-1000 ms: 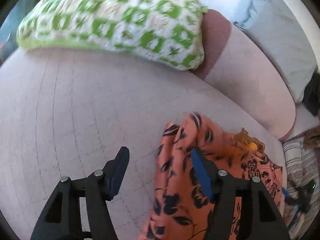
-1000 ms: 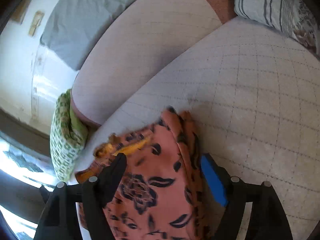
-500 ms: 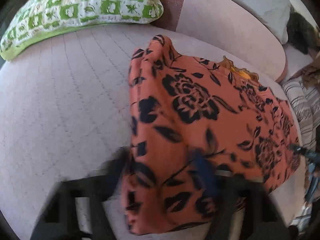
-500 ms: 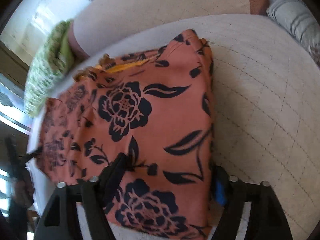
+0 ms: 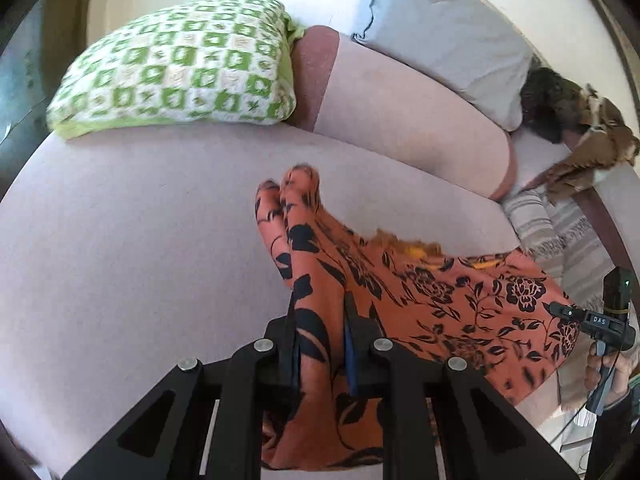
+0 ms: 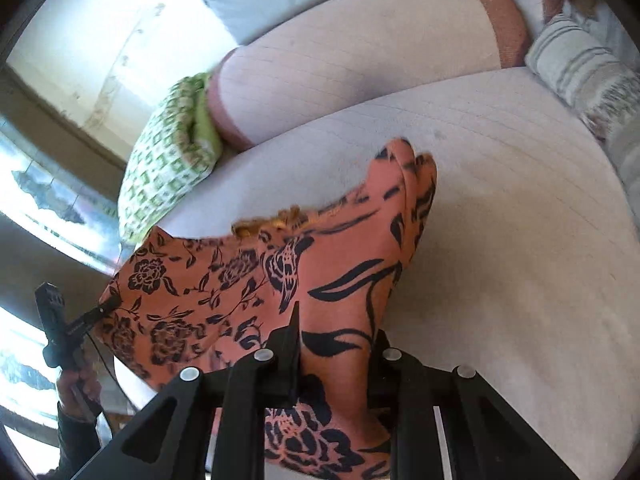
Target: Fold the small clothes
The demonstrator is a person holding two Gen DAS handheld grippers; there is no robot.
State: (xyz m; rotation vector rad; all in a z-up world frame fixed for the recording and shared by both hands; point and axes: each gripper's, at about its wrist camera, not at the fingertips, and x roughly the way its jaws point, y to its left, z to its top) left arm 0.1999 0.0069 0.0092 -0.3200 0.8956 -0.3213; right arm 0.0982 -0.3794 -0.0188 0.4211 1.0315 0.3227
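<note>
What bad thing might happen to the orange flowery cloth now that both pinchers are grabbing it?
1. The left gripper and right gripper are closing on bunched folds of the orange floral garment, so a layer might slip out.
2. The garment hangs slack between them, so it might land crooked on the sofa seat.

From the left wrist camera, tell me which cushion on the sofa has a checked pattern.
The green-and-white checked cushion, at the far left end of the sofa seat. The grey cushion is plain and the one at the right end is striped.
</note>
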